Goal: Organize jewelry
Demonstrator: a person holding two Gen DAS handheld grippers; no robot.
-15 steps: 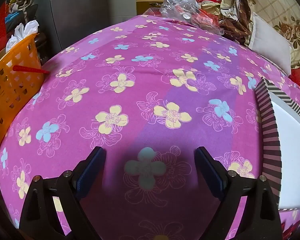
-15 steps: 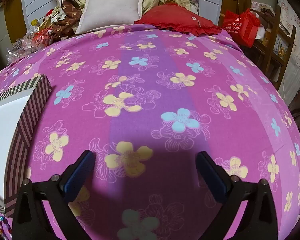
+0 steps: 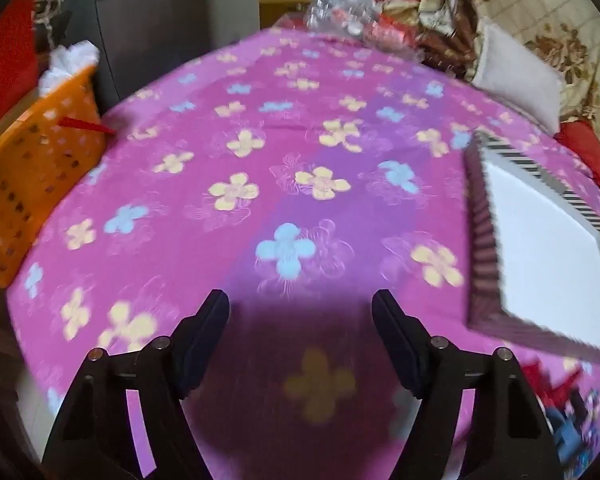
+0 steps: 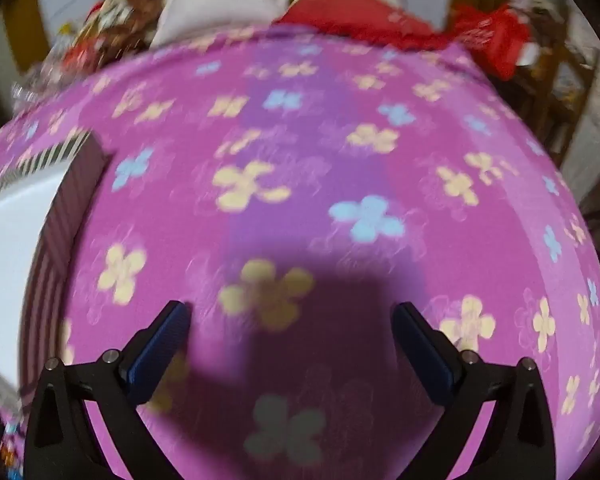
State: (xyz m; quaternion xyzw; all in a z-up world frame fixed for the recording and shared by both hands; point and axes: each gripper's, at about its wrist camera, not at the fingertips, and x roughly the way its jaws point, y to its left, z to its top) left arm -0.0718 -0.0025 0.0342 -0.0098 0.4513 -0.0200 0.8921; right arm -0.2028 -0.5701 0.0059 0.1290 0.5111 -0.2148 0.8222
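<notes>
Jewelry (image 3: 572, 428) blurred, by bed's near edge beside striped box (image 3: 548, 248). Left claw (image 3: 300, 312), right claw (image 4: 290, 322) both released, empty. No legible writing.

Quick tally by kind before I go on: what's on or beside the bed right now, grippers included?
Grippers: 2, left and right, both open and empty
Striped box: 1
Orange basket: 1
White pillow: 1
Red cushion: 1
Red bag: 1
Total: 7
Small colourful bits near the box's close corner are too blurred to count.
</notes>
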